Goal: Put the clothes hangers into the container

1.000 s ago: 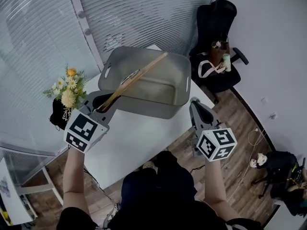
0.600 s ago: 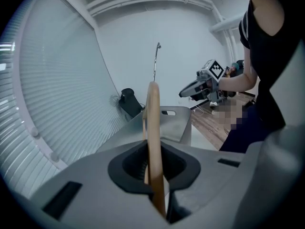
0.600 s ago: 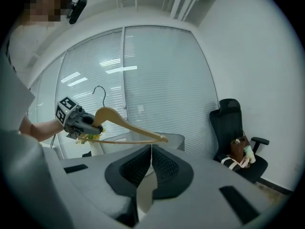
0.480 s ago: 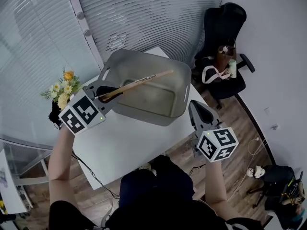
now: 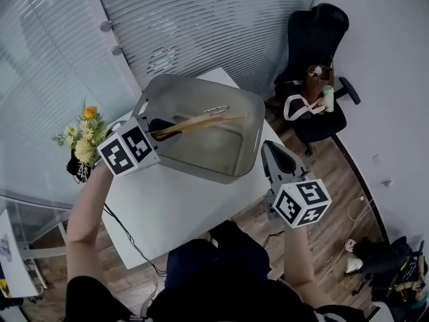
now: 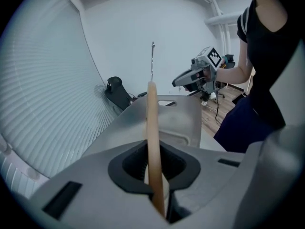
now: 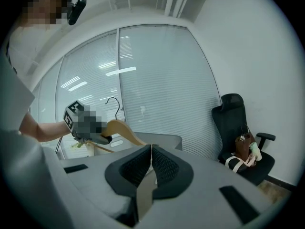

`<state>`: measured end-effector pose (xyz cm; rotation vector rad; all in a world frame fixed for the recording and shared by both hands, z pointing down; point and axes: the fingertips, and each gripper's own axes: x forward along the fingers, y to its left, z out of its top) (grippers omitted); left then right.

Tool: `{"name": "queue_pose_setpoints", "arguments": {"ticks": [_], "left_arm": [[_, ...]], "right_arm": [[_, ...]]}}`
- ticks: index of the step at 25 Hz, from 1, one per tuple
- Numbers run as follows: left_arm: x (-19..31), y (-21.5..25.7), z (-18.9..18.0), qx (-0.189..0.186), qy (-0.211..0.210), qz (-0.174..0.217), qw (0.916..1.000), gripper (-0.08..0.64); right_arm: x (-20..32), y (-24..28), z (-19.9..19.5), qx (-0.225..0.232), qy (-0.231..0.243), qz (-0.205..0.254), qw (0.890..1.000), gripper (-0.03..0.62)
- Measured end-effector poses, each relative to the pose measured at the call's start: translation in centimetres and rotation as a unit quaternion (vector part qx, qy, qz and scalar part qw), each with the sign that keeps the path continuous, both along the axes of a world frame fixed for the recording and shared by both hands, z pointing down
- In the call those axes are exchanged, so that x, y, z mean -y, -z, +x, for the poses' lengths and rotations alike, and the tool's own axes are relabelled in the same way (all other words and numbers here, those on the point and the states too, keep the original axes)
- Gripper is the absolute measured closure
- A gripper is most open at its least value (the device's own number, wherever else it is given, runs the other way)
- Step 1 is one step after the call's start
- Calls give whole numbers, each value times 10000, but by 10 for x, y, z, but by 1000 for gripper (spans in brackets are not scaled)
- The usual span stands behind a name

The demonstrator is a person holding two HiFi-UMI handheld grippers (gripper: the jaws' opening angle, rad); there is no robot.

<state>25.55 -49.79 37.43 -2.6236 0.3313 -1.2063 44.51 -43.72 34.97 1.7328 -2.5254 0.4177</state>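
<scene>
Wooden hanger (image 5: pixel 204 121) lies directly ahead of the left tongs (image 5: pixel 163 129), which hold it by one end. Its long axis runs from the left rim of the grey container (image 5: pixel 221 173) across the open mouth toward the right wall, close to level, free end inside the line of the rim. Metal hook points toward the far rim. From where I stand the hanger looks to be over the cavity, not yet resting on the bottom; whether it brushes the rim at the held end I cannot tell. In the left gripper view the hanger (image 6: pixel 152 123) shows edge-on, straight out along the jaws, with the container (image 6: pixel 176 123) below and beyond it. Left tongs (image 6: pixel 153 171): nearly together, both pads pressed on the wood, a firm narrow clamp. Judgement: the coming move turns on lowering along this same line, since the hanger already sits lengthwise with the container and needs no turning to fit. Left hand is the nearer one and the only one engaged. Right tongs (image 5: pixel 267 147) stand just off the container's near right corner, over the edge of the white desk (image 5: pixel 167 206), apart from the hanger. Right gripper view: tongs (image 7: pixel 151 149) pressed together, nothing between them, with the hanger (image 7: pixel 119 127) across on the far side.
</scene>
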Motion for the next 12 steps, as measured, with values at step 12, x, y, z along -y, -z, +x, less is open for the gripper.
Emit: {"name": "queue_pose_setpoints", "arguments": {"ticks": [12], "left_arm": [[23,-49,18,659,-345,-195,9970,518]], "right_arm": [[31,-22,5,109,76,-203,9997,561]]}}
